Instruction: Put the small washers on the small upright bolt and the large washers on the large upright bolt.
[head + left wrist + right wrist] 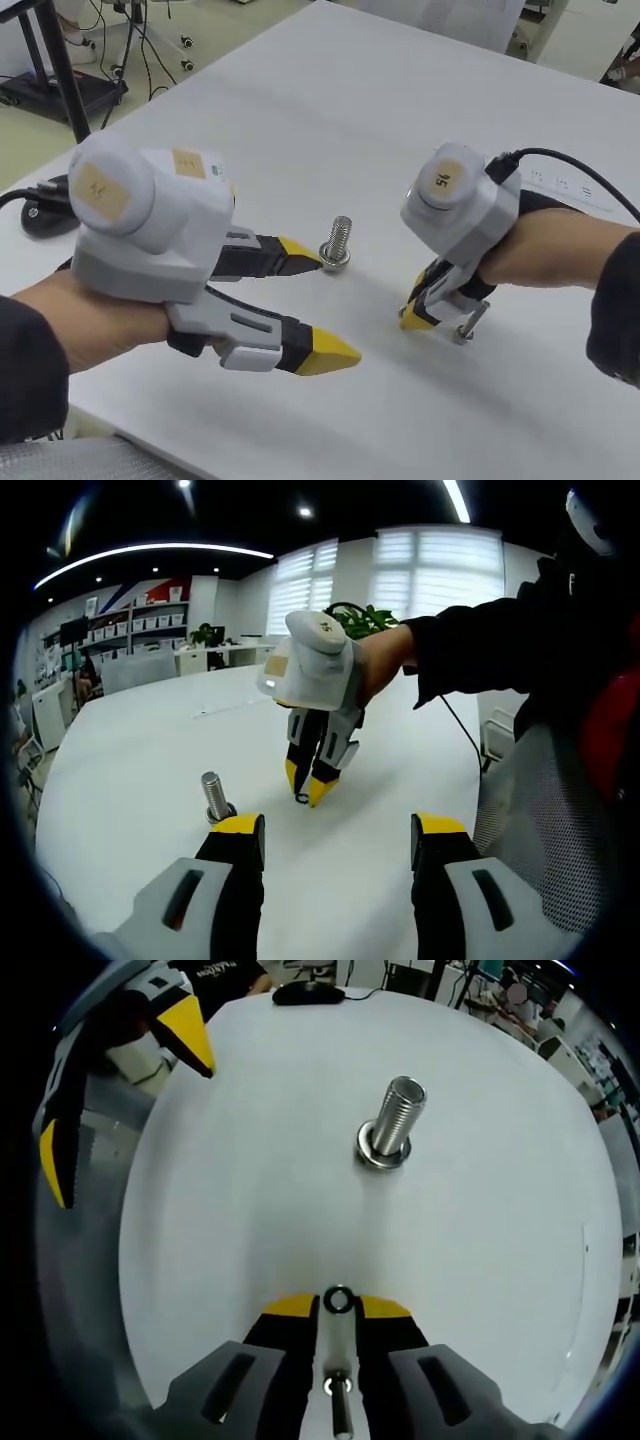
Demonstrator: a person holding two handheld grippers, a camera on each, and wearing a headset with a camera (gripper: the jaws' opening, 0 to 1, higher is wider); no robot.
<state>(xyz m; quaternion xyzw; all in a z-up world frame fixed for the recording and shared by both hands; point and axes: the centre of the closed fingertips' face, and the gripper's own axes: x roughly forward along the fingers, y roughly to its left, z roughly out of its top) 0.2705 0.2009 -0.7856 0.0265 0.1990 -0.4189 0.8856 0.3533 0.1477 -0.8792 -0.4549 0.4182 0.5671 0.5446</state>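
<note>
Near the middle of the bench (pixel 400 110), the right gripper (pixel 418 318) pinches a small washer (pixel 338 1300), the small bolt (pixel 468 322) just beside, likely for threading; the left gripper (pixel 328 303) hangs open-jawed near the large bolt (pixel 340 238), giving room

Washers (pixel 383 1154) on the large bolt (pixel 396 1110) are too small to count.

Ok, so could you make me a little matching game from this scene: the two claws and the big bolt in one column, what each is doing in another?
Things:
1 left claw
2 right claw
3 big bolt

States:
A upright, with washers round its foot
B open, holding nothing
C closed on a small washer

Pairs: 1-B, 2-C, 3-A.
</note>
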